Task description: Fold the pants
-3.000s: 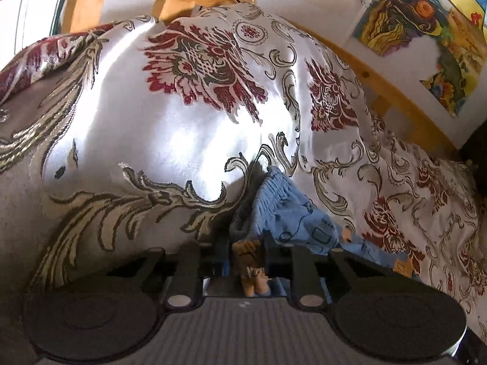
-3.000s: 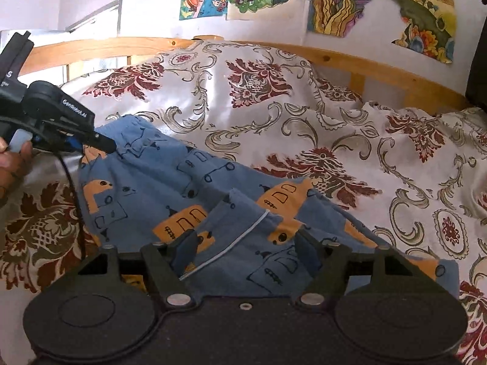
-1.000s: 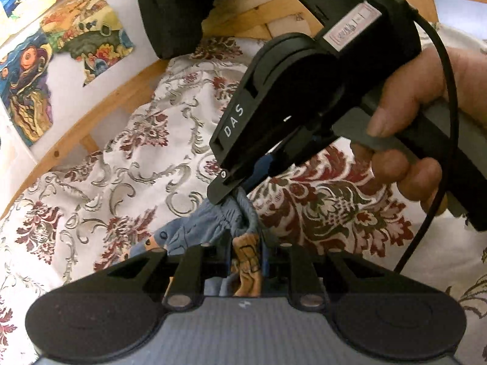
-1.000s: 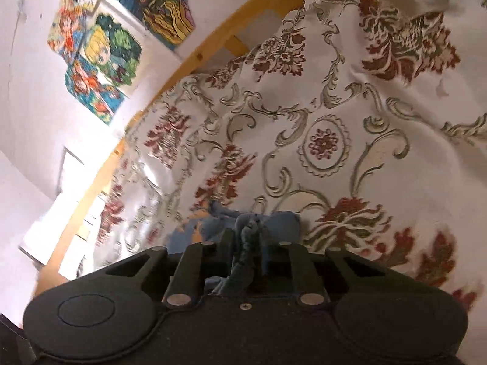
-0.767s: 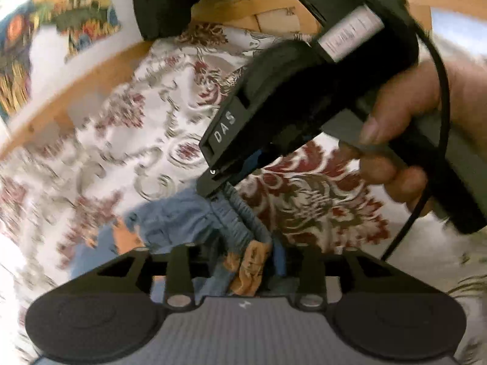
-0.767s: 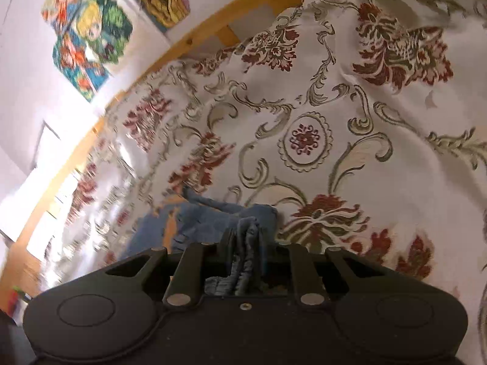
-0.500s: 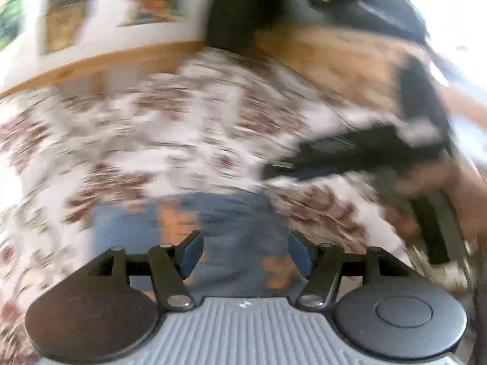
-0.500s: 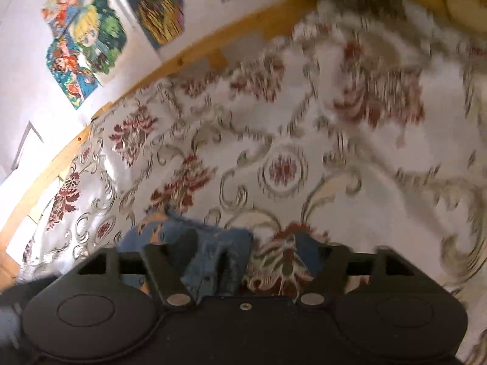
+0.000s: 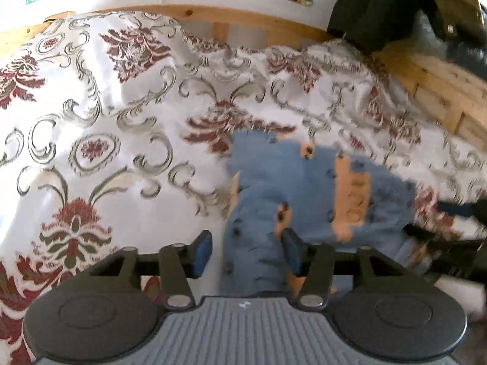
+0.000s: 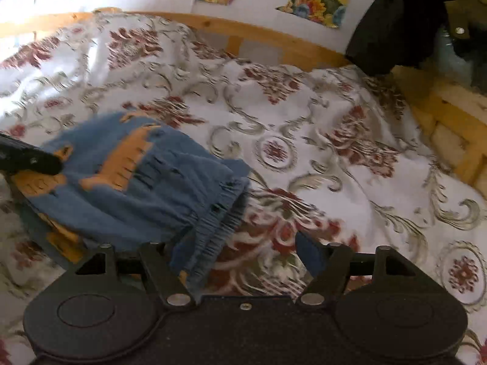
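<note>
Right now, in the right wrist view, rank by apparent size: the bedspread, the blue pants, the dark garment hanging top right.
1. bedspread, fills most of the view
2. blue pants
3. dark garment, partly cropped and farther off, so its rank is unsure

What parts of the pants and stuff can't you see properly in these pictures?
- Pants, left wrist view: the near end is hidden behind the left hand-held gripper; the print is blurred.
- Pants, right wrist view: the left side runs off the picture edge and under a black tool tip.
- Number of folds: layers show at the waistband, too blurred to count.
- Posters: cut off by the top edge.
</note>
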Demonstrator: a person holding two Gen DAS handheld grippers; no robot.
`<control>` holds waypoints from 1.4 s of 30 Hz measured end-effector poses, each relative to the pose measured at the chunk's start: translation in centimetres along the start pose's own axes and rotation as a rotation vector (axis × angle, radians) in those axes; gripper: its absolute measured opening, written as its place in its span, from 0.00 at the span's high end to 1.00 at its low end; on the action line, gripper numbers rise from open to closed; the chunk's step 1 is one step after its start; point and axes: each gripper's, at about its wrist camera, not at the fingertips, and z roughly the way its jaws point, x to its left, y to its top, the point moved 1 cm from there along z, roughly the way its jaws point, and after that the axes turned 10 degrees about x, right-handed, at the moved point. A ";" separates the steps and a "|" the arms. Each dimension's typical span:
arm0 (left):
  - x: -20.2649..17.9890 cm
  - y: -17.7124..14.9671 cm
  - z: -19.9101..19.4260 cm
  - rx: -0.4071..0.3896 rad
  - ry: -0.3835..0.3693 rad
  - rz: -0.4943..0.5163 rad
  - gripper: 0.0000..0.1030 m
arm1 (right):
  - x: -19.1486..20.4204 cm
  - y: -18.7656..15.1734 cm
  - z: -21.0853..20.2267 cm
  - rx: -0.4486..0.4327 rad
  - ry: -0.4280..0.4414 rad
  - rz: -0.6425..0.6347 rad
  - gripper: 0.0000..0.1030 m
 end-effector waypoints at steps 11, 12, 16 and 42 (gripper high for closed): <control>0.2 3.0 -5.5 -0.132 -0.015 0.133 0.25 | -2.8 2.6 -3.2 -0.126 0.002 0.069 0.25; 0.0 4.4 -5.2 -0.139 -0.011 0.138 0.25 | -1.9 3.6 -2.8 -0.150 -0.002 0.026 0.25; -0.9 9.3 -0.7 -0.118 0.078 0.131 0.25 | 1.0 5.9 0.5 -0.168 -0.078 -0.100 0.23; 3.6 0.0 0.2 0.057 0.233 0.039 0.07 | 4.0 -1.6 -1.7 -0.005 -0.067 -0.151 0.02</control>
